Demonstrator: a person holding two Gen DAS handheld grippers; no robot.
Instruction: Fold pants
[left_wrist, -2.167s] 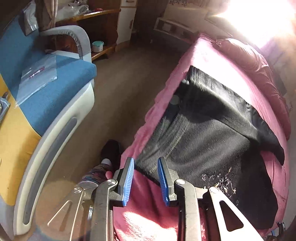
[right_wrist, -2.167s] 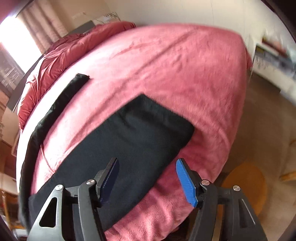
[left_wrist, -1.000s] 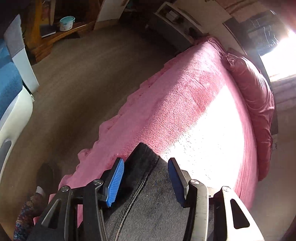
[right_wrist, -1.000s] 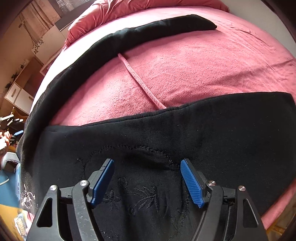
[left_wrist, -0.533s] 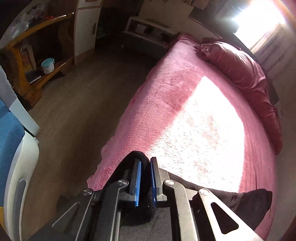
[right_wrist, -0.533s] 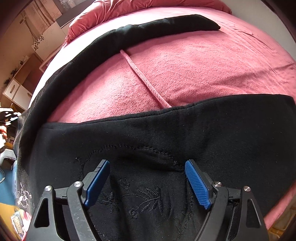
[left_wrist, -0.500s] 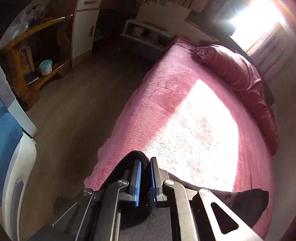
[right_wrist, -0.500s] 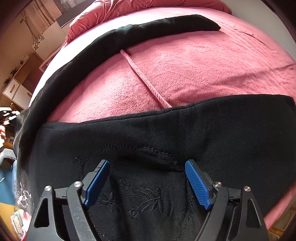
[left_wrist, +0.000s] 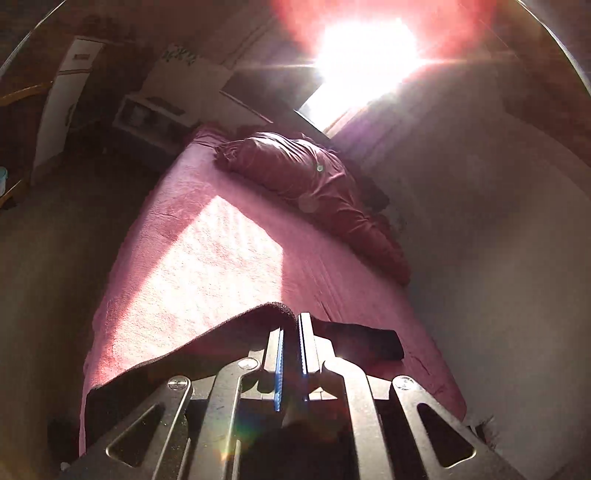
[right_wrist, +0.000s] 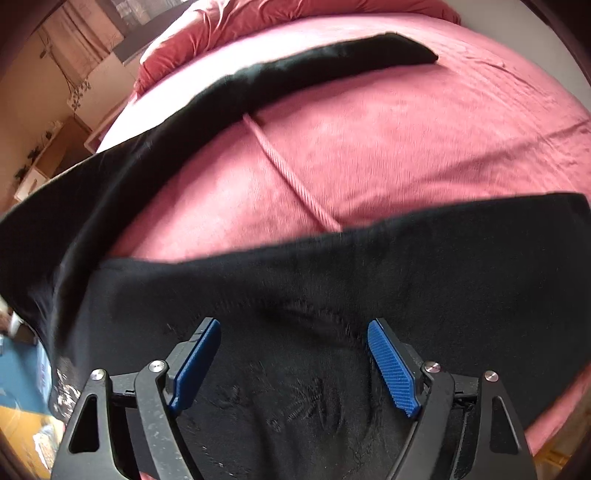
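Left gripper (left_wrist: 290, 363) clamped on pants (left_wrist: 192, 354) edge, lifted above bed (left_wrist: 207, 258), pillow (left_wrist: 314, 192) beyond. Right gripper (right_wrist: 293, 363) spread wide, empty, over embroidered pants section; one leg lies toward pillow end. Fabric judged soft, limp, light; grip at hem/waistband corners.

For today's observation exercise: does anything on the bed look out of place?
A pink cord lies loose across the blanket, running between the two spread legs of the black pants. Nothing looks spilled or damaged.
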